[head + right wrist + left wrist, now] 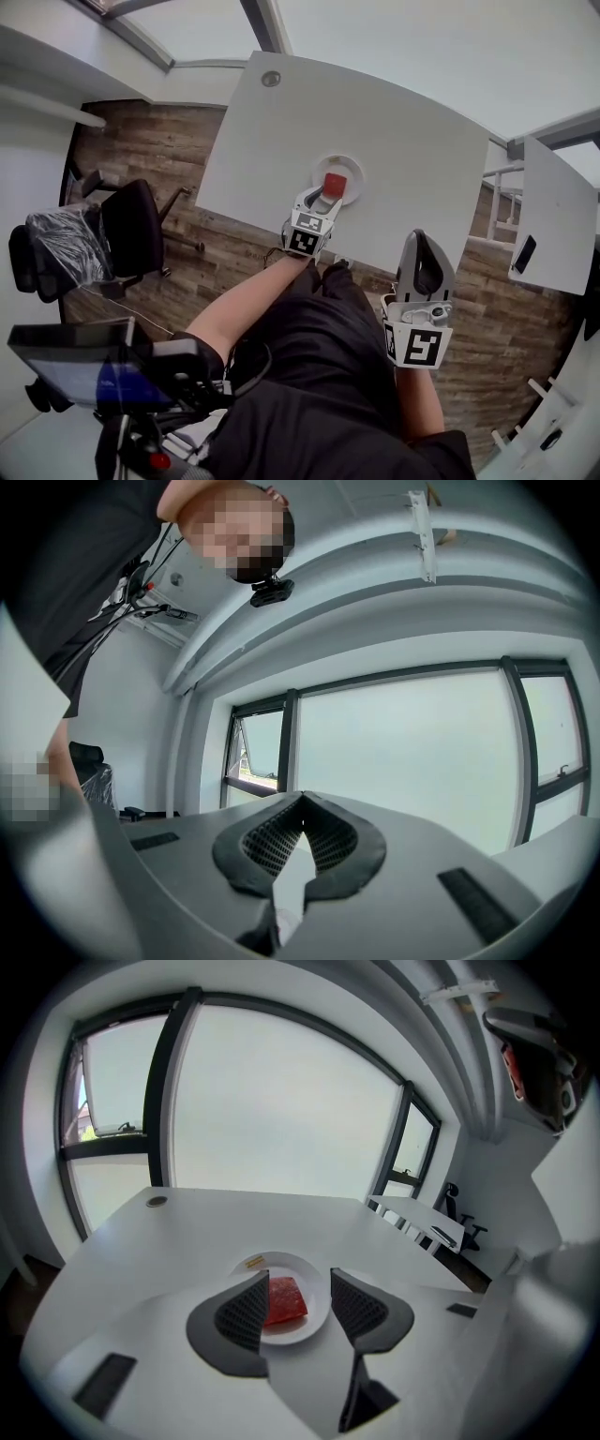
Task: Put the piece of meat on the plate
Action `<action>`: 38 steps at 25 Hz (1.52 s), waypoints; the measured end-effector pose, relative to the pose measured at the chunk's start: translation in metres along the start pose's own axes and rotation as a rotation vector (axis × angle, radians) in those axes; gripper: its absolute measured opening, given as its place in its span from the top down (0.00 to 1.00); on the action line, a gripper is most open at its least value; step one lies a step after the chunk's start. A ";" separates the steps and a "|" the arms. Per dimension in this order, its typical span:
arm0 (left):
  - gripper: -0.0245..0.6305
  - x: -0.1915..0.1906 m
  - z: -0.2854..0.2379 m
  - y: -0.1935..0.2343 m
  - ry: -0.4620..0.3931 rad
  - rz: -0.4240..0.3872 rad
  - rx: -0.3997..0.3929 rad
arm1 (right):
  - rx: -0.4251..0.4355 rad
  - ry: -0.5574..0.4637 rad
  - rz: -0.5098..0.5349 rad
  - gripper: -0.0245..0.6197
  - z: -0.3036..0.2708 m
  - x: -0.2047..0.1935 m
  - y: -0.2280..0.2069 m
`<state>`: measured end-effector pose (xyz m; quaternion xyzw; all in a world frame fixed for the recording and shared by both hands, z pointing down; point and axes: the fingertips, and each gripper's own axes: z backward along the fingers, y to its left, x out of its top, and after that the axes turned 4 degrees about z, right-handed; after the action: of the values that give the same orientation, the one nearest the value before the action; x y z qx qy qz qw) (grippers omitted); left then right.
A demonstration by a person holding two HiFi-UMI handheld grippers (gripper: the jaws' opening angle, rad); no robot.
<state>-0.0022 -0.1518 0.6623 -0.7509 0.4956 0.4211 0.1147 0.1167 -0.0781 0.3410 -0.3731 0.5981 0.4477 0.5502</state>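
Note:
The red piece of meat [334,184] lies flat on the small round white plate [352,168] near the front edge of the white table [403,122]. My left gripper [323,195] hangs over the plate's near side, pointing down at it, open. In the left gripper view the meat [285,1299] lies on the plate [281,1264] below and between the spread jaws of that gripper [300,1275], and the pads are clear of it. My right gripper [420,238] is held off the table's front edge. In the right gripper view its jaws [302,799] meet at the tips with nothing between them.
A round grommet [271,79] sits at the table's far left corner. A black office chair [131,230] stands on the wooden floor to the left. A second white table [553,220] at the right carries a dark phone [525,253]. A screen on a stand [70,361] is at lower left.

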 end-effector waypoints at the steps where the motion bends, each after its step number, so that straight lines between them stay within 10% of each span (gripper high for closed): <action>1: 0.65 0.003 0.008 -0.001 -0.007 -0.006 0.008 | 0.005 -0.001 -0.008 0.96 0.000 0.000 0.002; 5: 0.95 0.035 0.044 -0.007 -0.126 0.022 0.035 | 0.026 -0.006 -0.038 0.96 -0.001 0.001 0.005; 25: 0.95 0.182 0.227 -0.072 -0.665 -0.060 0.006 | 0.046 0.002 -0.134 0.96 -0.003 0.015 0.024; 38: 0.95 0.182 0.241 -0.080 -0.692 -0.063 -0.002 | 0.097 -0.034 -0.080 0.96 -0.005 0.026 0.050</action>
<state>-0.0316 -0.0892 0.3580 -0.5786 0.4035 0.6476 0.2882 0.0656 -0.0655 0.3213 -0.3622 0.5943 0.4019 0.5951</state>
